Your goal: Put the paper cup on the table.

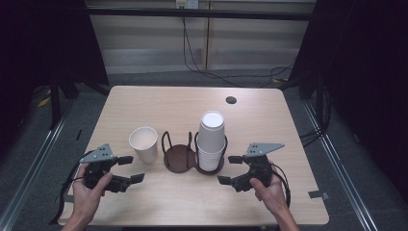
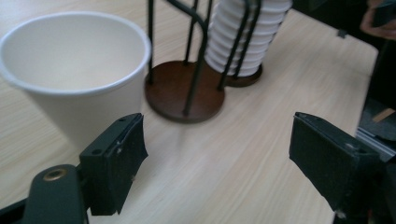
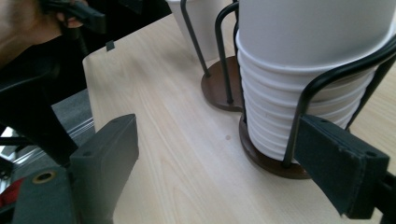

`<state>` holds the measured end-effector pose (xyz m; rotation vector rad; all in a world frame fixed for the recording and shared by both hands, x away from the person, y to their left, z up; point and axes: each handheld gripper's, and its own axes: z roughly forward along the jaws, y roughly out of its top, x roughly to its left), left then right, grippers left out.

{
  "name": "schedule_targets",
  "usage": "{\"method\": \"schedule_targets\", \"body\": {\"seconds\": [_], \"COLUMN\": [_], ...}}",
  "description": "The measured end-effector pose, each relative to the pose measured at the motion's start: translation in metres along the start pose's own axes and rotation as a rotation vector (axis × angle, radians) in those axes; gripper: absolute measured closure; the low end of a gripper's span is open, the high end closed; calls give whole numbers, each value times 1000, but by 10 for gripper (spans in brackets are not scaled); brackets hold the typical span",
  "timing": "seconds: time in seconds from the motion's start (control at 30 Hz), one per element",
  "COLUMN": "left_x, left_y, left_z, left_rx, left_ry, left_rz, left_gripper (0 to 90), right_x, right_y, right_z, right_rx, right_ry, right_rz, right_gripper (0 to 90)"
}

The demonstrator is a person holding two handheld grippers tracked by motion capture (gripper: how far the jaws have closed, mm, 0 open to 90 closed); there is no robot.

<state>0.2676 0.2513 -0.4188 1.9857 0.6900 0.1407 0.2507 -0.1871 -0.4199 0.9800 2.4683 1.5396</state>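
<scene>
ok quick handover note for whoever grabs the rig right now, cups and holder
Left tool: open, nothing held, beside the single paper cup, which stands upright on the table left of the holder.
Right tool: open, nothing held, by the cup stack.
Stack sits in the holder's right ring; left ring has no cup.
Done: one cup stands apart.
Left: probably seating it in the left ring.

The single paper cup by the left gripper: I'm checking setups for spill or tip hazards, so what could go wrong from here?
The single paper cup stands upright and free beside the open left gripper; a sideways brush could tip it. The stack of cups rises well above its wire holder, so a knock from the right gripper might topple the upper cups.
</scene>
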Motion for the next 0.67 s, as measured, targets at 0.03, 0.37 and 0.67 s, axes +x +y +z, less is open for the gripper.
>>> {"method": "schedule_targets", "body": {"seconds": [0.03,0.37,0.67], "left_x": [-3,-27,-34], "left_y": [0,-12,-25], "left_z": [1,29,51], "left_rx": [-22,-88,-6], "left_ry": [-7,-41,-52], "left_rz": [-1,15,5], "left_gripper": [184,173,171], "right_x": [0,6,12], "right_y": [0,-13,-31], "right_z": [0,-3,10], "right_rx": [-5,-49,-13], "right_ry": [-6,-66,-140], "right_rz": [0,21,39], "right_gripper": [144,144,155]}}
